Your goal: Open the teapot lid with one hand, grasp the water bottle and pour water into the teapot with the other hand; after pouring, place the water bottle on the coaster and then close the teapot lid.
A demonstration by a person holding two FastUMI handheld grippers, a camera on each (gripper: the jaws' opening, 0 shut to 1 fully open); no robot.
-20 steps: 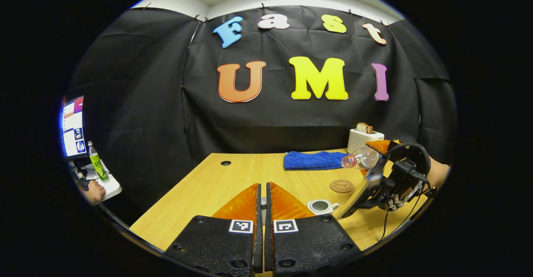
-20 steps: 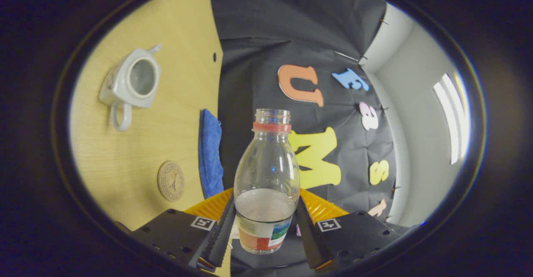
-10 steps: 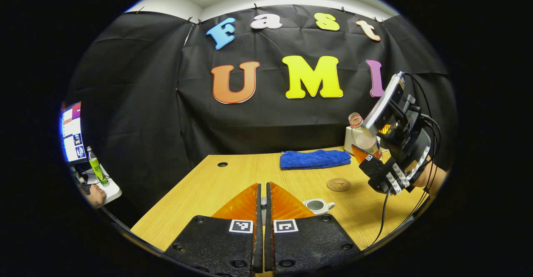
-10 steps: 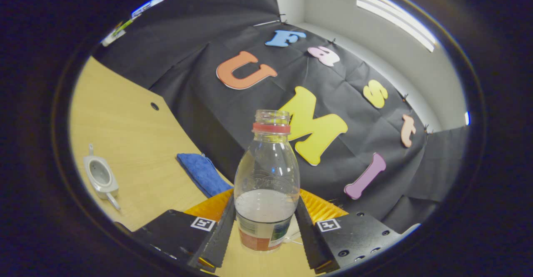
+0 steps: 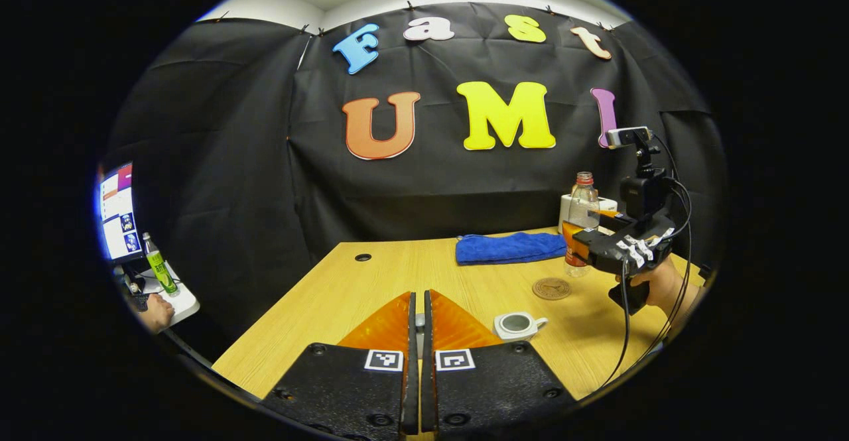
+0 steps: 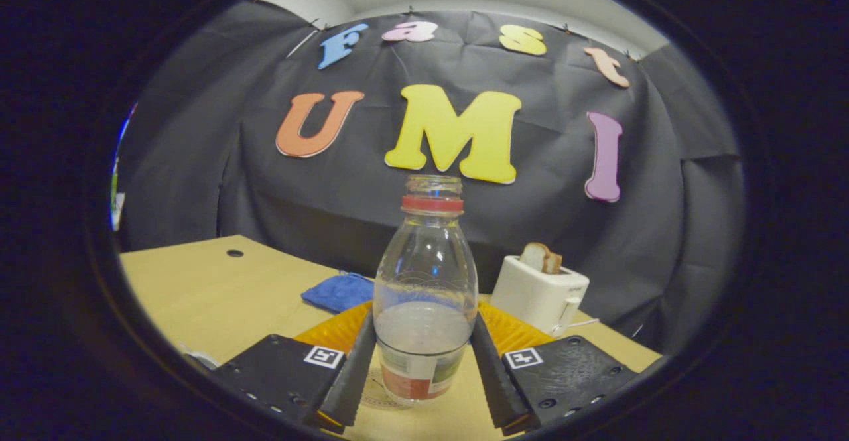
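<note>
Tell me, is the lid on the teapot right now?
No, the teapot sits on the table with its top open and its hollow inside showing in the left gripper view.

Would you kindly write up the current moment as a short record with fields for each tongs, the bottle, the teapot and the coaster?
right tongs: shut on the water bottle, held upright
water bottle: uncapped, partly filled, above the table beside the coaster
left tongs: shut on a small part, likely the teapot lid, mostly hidden
teapot: open, lid off, standing on the table
coaster: bare, between teapot and blue cloth
toaster: behind the bottle, bread in its slot
</note>
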